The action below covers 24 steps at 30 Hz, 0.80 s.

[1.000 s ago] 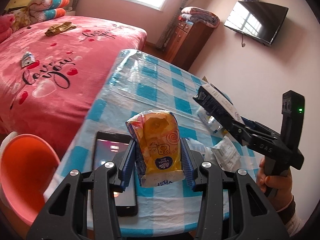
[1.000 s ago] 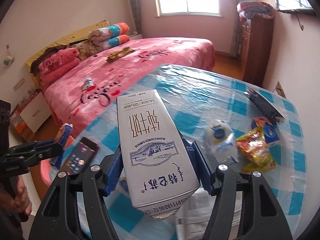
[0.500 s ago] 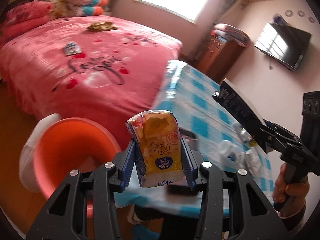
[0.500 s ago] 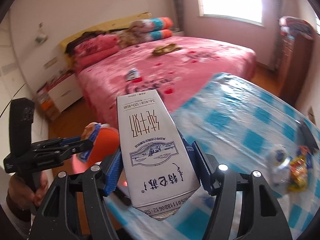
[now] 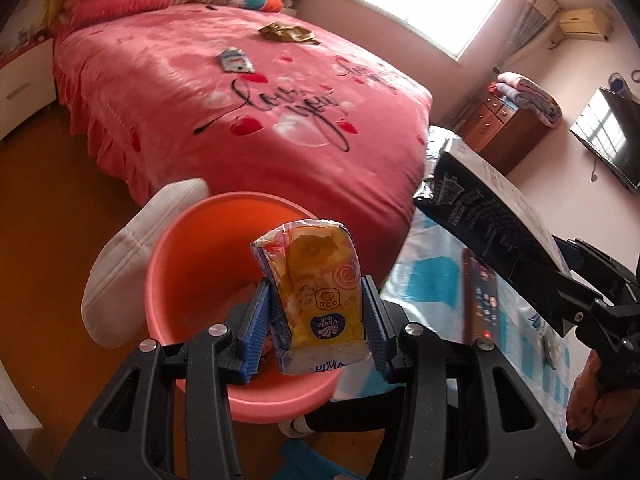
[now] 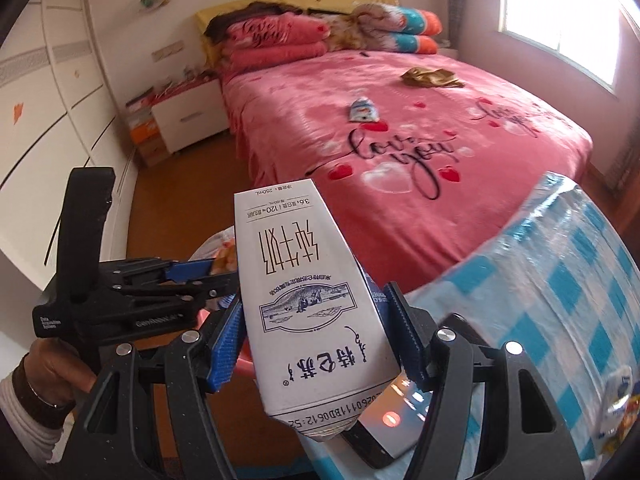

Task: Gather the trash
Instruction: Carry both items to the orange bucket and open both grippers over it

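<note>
**Two pieces of trash poised at the bin**

While the left gripper (image 5: pixel 316 320) clamps the yellow tissue pack (image 5: pixel 320 296) directly above the orange bin (image 5: pixel 200 248), release there; the right gripper (image 6: pixel 316 340), clamped on the milk carton (image 6: pixel 308 304), should first clear the rim beneath.

Each black plastic claw (image 5: pixel 316 336) has ribbed blue pads (image 5: pixel 256 330), silver screws and an upright pistol handle. The left claw (image 6: pixel 216 276) bears small white lettering. The left hand (image 6: pixel 52 372) wears a thin bracelet, brown cuff and white sleeve.
</note>
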Motion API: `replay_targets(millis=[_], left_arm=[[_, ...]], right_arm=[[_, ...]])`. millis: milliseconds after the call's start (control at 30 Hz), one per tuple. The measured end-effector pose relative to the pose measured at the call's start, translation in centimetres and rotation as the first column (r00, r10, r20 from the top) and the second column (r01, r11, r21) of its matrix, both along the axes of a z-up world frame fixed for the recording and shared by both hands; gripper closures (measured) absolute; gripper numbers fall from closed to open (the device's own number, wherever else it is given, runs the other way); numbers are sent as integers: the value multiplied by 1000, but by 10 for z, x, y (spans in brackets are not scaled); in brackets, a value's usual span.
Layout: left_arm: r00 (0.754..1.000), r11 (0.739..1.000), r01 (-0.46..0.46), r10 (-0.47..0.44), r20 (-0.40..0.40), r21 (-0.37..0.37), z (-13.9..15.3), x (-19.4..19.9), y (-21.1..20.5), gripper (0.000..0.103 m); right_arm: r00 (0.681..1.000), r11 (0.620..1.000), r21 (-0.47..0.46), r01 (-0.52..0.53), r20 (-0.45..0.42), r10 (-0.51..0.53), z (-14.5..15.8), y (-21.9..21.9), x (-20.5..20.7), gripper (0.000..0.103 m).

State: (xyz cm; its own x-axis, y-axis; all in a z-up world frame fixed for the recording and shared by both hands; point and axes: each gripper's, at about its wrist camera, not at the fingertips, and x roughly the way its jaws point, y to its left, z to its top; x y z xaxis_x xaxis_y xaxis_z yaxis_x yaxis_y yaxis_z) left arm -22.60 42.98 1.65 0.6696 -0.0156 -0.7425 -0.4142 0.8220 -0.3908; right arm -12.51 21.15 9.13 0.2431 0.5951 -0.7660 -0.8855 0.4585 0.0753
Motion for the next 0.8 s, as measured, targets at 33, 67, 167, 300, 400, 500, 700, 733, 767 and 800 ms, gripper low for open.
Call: replay_targets(millis=[33,67,167,300,400,500,700,733,767,800], left_arm=[[1000,1000,-4,4,-6,-8,-5,0,3,57],[1000,1000,-7,7,-10,-10,-9,1,4,57],[1000,1000,-14,13,-28,-20,-20,0,7,57],[999,999,-24,23,-44,-27,-31,-1,12,57],[998,999,-36,34,-57,-28,-38,-3,15,52],[995,999,-50,48,-89,-13,-47,-2,18,38],[993,998,-62,64,-101,30,-49,-7,20,23],[993,997,-61,65,-96,38,-48,-8,20,23],[994,997,-62,66,-91,46,-46,-9,19,22],[994,997,-64,68,-88,51,-45,-10,19,22]], right_arm=[[1000,1000,-8,-5,0,5,-2,4,1,37],[1000,1000,-21,-16,0,16,-5,11,-1,37],[1000,999,-42,-31,-3,31,-13,24,-4,37],[999,997,-56,-46,-7,46,-18,38,-3,37],[999,997,-59,-51,-14,50,-21,47,-3,37],[999,998,-52,-37,-21,36,-23,52,0,28],[997,997,62,53,-51,-50,-7,19,14,13],[996,994,84,72,-55,-68,-2,11,16,13],[995,992,97,84,-56,-79,2,6,19,13],[994,989,111,100,-54,-94,6,-2,20,13]])
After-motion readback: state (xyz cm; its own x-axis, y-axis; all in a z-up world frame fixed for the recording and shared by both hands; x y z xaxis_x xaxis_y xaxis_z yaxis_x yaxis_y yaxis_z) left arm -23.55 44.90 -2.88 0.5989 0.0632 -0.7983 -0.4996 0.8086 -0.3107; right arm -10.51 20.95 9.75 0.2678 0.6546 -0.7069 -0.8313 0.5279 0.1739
